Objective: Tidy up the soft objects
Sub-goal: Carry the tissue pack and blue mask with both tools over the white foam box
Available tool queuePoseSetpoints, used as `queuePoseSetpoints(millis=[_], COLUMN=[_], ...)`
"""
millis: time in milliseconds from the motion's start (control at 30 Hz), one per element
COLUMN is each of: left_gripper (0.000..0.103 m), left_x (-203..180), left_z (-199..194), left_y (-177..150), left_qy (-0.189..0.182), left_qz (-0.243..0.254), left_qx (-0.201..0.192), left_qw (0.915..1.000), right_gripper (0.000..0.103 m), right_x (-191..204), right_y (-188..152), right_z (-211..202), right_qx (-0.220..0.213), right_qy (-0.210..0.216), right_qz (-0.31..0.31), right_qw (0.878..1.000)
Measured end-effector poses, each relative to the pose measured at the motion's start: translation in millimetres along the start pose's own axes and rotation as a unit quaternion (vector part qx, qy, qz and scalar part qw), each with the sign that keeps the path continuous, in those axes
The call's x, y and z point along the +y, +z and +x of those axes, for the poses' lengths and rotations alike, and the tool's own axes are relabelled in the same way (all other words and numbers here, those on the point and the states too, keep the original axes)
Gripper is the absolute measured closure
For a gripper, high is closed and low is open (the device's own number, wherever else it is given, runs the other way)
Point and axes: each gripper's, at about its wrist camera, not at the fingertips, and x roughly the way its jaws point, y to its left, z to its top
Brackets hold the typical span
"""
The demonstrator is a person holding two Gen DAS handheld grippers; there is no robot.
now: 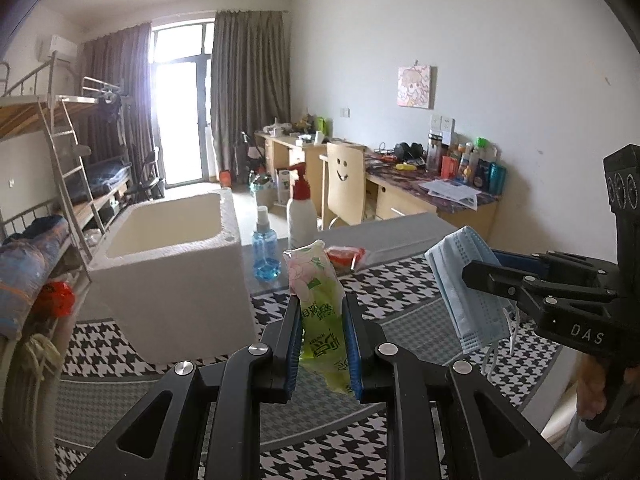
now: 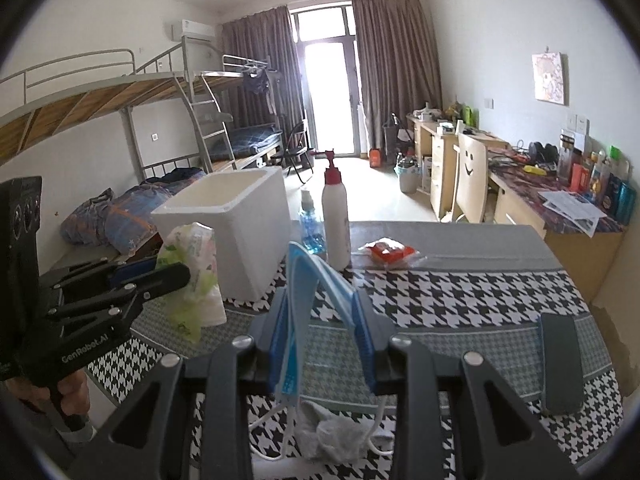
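A green tissue pack (image 1: 320, 312) is pinched mid-body by the left gripper (image 1: 323, 344), above the bench (image 1: 400, 280) beside the foam box (image 1: 172, 264). A folded blue face mask (image 2: 316, 280) is clamped by the right gripper (image 2: 323, 344). Both are judged light, soft and crushable; the pack's film looks slippery, so a mid-body hold suits.

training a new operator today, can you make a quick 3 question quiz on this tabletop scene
1. True or false: the left gripper is shut on the green tissue pack.
2. What does the right gripper hold? A) red packet B) blue face mask C) spray bottle
3. Fill in: the white pump bottle has a ____ pump head.

Key: 1 true. 2 B, the blue face mask. 3 red.
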Motion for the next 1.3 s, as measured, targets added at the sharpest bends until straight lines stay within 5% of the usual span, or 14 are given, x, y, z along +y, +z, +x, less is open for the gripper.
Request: queuePoseSetpoints(millis=[1300], left_gripper=[0.082], left_x=[45], left_z=[-4], left_y=[51], left_qy=[0.043], left_qz=[0.000], left_qx=[-0.053], left_qw=[0.9977], right_gripper=[0.067], right_x=[47], right_y=[54], right_z=[33], right_qx=[-0.016], right_qy=[0.032], right_qz=[-0.043], right_qw=[0.998])
